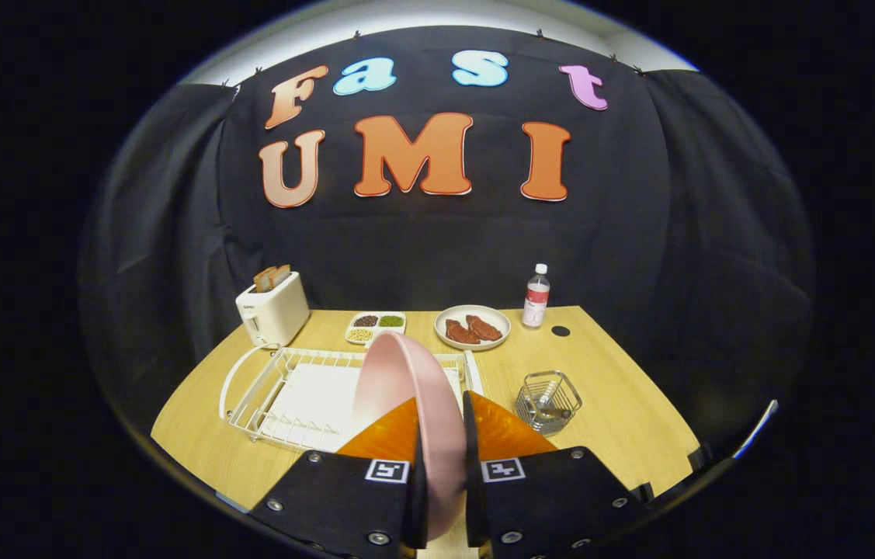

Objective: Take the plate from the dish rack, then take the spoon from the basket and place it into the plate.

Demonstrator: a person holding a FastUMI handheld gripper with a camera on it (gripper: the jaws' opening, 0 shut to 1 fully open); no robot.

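My gripper is shut on a pink plate, which stands on edge between the two fingers and rises above them. Behind and to the left of the plate lies the white wire dish rack on the wooden table. To the right of the fingers stands a small wire basket with a metal spoon lying inside it.
A white toaster with bread stands at the table's far left. Beyond the rack lie a small tray of beans, a plate of meat slices and a plastic bottle. A dark round spot marks the table near the bottle.
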